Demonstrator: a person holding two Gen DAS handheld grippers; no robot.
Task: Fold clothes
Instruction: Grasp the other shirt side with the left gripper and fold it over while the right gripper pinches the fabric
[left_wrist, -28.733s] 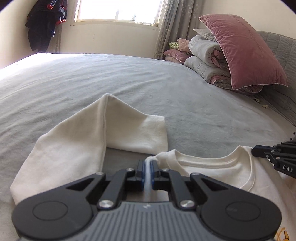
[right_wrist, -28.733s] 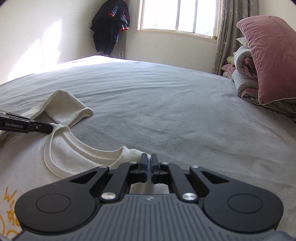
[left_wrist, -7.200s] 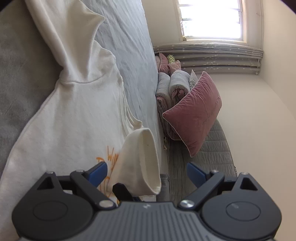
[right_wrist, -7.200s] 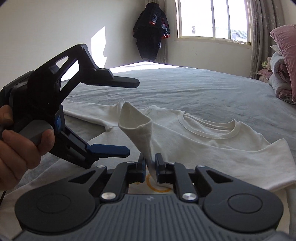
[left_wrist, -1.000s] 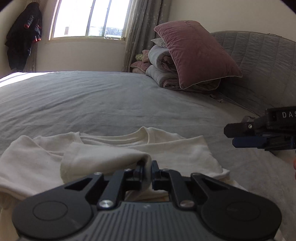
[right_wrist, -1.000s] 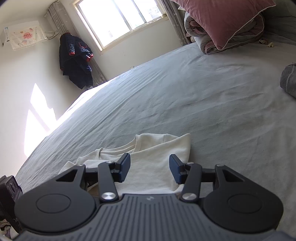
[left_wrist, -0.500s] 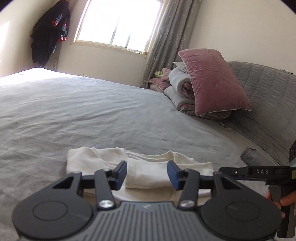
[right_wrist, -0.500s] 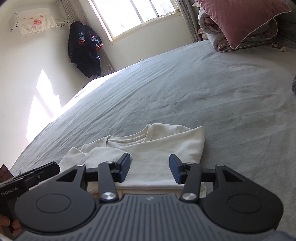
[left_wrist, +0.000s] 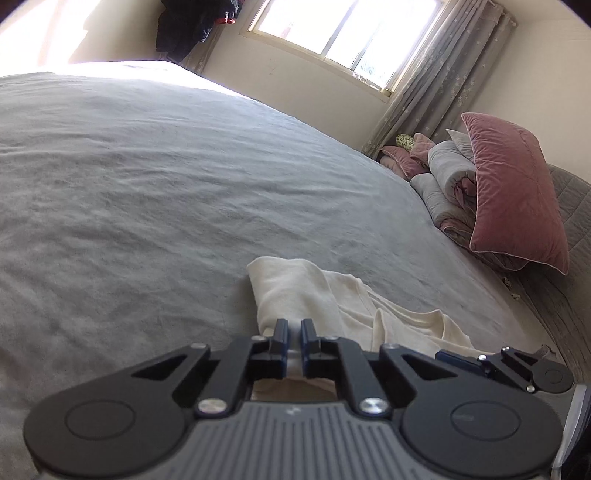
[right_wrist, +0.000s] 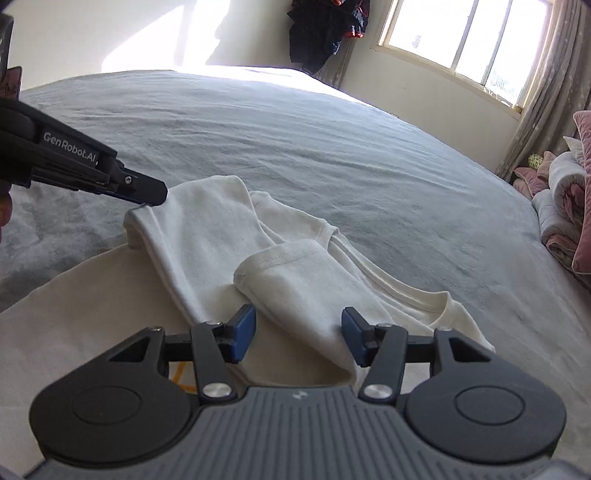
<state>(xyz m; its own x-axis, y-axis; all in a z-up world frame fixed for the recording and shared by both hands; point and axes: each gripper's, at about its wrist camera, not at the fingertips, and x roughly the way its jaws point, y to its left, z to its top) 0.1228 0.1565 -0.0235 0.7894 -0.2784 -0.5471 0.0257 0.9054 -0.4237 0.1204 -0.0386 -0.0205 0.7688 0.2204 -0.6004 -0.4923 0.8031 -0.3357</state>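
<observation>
Grey bed (right_wrist: 332, 147) fills both views; window (left_wrist: 332, 40) and dark coat (right_wrist: 325, 29) on the far wall, pink pillow (left_wrist: 513, 192) on rolled bedding at the headboard side.

Cream shirt (right_wrist: 207, 236) lies on the bed near the holder, collar toward the window. Both sleeves are laid in over the chest; one cuff (right_wrist: 280, 258) rests on top, open end up. Lower body spreads toward the camera, an orange print just showing under the right gripper.

Left gripper (left_wrist: 290, 341): jaws nearly together with a fold of shirt pinched between them, at the shirt's left shoulder edge. Right wrist view confirms it: the tip meets the cloth edge, which is drawn up into a small peak. Likely held there to keep the folded side in place or to carry it further.

Right gripper (right_wrist: 298, 339): jaws wide apart, holding nothing, set astride the folded-in sleeve, low over the cloth. Contact cannot be told. Placement suggests either a grasp about to be made or one just let go.

Judgement: sleeves in, body not folded over; fold is partway. Thin loose cloth, so stacked layers may slip if pulled unevenly.
</observation>
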